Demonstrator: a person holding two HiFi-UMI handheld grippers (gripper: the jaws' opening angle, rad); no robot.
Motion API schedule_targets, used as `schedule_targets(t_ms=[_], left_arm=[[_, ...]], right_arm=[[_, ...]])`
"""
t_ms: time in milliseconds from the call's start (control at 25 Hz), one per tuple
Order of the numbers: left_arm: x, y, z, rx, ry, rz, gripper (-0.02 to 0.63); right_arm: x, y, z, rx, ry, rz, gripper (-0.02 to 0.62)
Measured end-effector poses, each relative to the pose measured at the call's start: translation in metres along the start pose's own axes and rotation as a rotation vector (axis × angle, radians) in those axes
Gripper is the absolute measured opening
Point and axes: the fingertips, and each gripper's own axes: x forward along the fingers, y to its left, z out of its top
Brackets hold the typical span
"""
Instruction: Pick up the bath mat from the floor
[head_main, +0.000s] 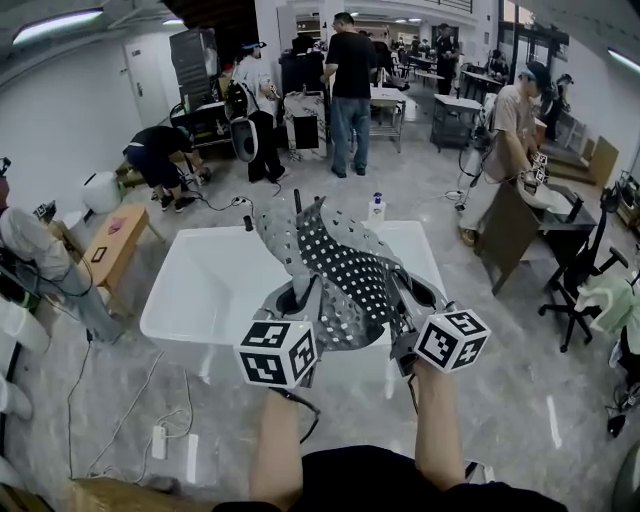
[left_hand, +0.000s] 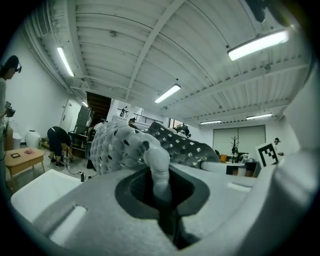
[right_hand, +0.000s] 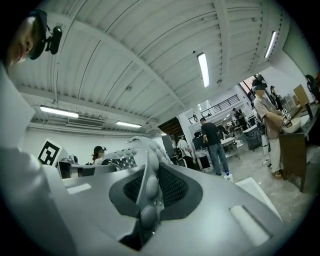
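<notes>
2 grips. Head view: bath mat (head_main: 340, 265) off floor (head_main: 520, 400), above white tub (head_main: 195, 290); left gripper (head_main: 300, 300), right gripper (head_main: 408, 298) at near edge. Left gripper view: jaws clamped on mat. Right gripper view: same. Lift evenly, grips tight.

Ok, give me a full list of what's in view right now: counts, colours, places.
mat: one, grey with holes, held up over the tub
tub: one, white, on the floor straight ahead
bottle: one, pale with a blue cap, on the floor behind the tub
low table: one, wooden, left of the tub
chair: one, black, far right
power strip: one, white, on the floor near left
people: several, in the background
left gripper: one, grey, shut on the mat's near edge
right gripper: one, grey, shut on the mat's near edge
marker cubes: two, black and white, one per gripper
forearms: two, bottom of the head view
</notes>
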Motion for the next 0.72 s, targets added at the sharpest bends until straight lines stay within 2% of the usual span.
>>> schedule_targets(t_ms=[720], left_arm=[[-0.0044, -0.0073, -0.0016, 0.005, 0.006, -0.027, 0.020]], right_arm=[[-0.0048, 0.0054, -0.0035, -0.019, 0.007, 0.001, 0.021]])
